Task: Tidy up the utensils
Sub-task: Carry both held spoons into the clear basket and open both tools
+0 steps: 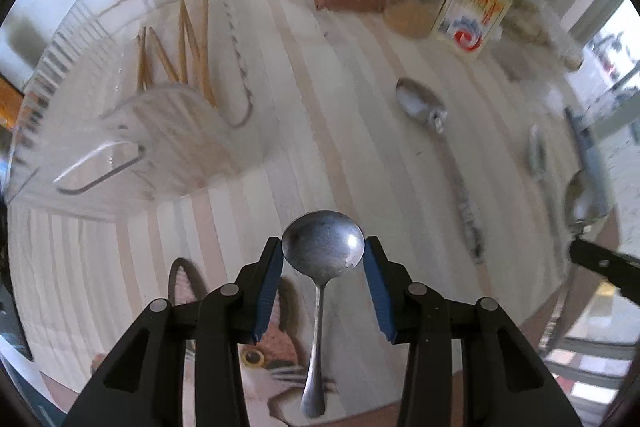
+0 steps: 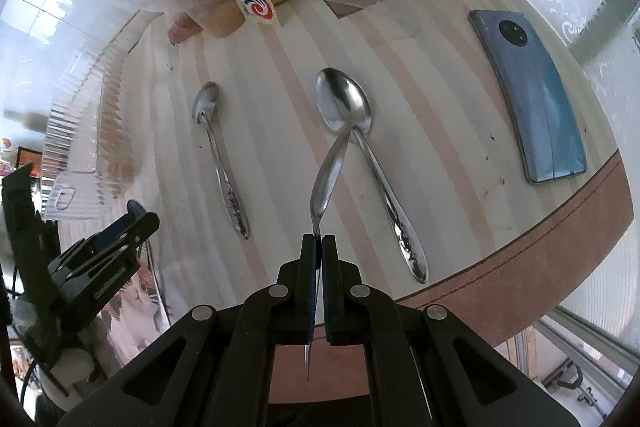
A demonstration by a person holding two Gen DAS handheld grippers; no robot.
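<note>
Left wrist view, from the left: clear ribbed utensil holder (image 1: 132, 147) on the striped tablecloth (image 1: 320, 107), wooden chopsticks (image 1: 180, 43) and a twisted metal whisk handle (image 1: 236, 39) standing in it. Left gripper (image 1: 323, 255) in the centre, pointing steeply down. A round-bowl spoon (image 1: 323, 247) sits between its blue pads (image 1: 269, 291), bowl at the fingertips, handle running back toward the camera. The bowl spans the gap and appears to touch both pads, so I read it as gripped. Right of it, a long patterned spoon (image 1: 440, 131) lies flat on the cloth; jars and packets (image 1: 472, 15) at the far edge.

Right wrist view, from the left: left gripper visible at the side edge; small spoon (image 2: 218, 151) flat on the cloth; right gripper (image 2: 318, 239) clamped tight on a thin spoon (image 2: 328, 179) seen edge-on, raised over the table. Its tip overlaps the big spoon (image 2: 360, 147) lying behind; contact unclear. Far right, a blue phone (image 2: 532, 95) face down near the table edge.
</note>
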